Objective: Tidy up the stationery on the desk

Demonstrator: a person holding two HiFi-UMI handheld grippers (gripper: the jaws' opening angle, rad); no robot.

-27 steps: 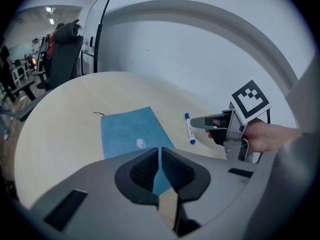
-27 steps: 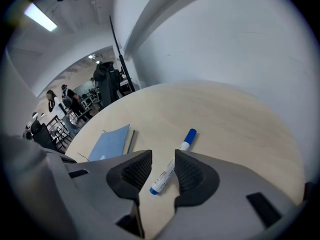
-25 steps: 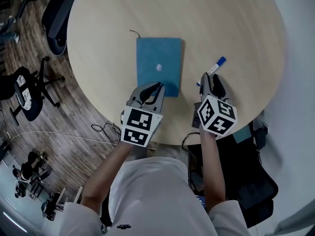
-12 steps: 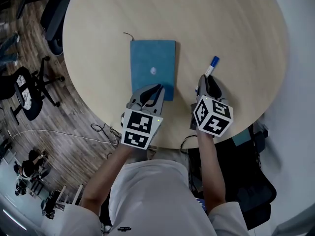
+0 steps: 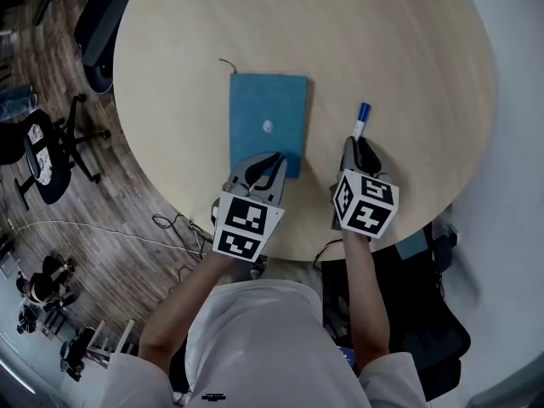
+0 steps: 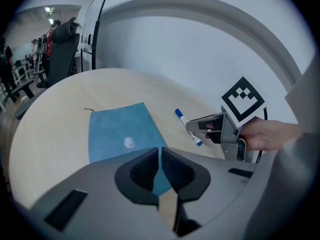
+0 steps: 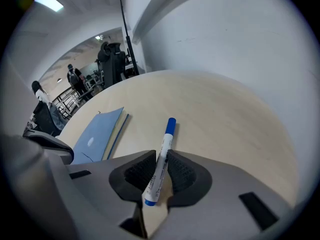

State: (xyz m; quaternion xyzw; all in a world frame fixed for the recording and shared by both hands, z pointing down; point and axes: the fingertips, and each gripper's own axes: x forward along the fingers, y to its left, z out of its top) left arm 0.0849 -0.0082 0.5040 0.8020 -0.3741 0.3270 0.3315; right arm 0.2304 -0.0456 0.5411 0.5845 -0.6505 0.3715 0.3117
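The marker [image 7: 163, 149] sits between the right gripper's [image 7: 161, 156] jaws at lower centre; they have just been closing and now pinch it. Both hands pitch steeply downward. The left gripper's [image 6: 159, 156] jaws are together at the blue notebook's [image 6: 117, 126] near edge.

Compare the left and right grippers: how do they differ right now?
The left gripper has its fingers shut with nothing clamped, tips at the near corner of the blue notebook. The right gripper has fingers that have just been closing onto the marker, which lies lengthwise between them. Shared: both point steeply down, side by side at the near edge of the round table.
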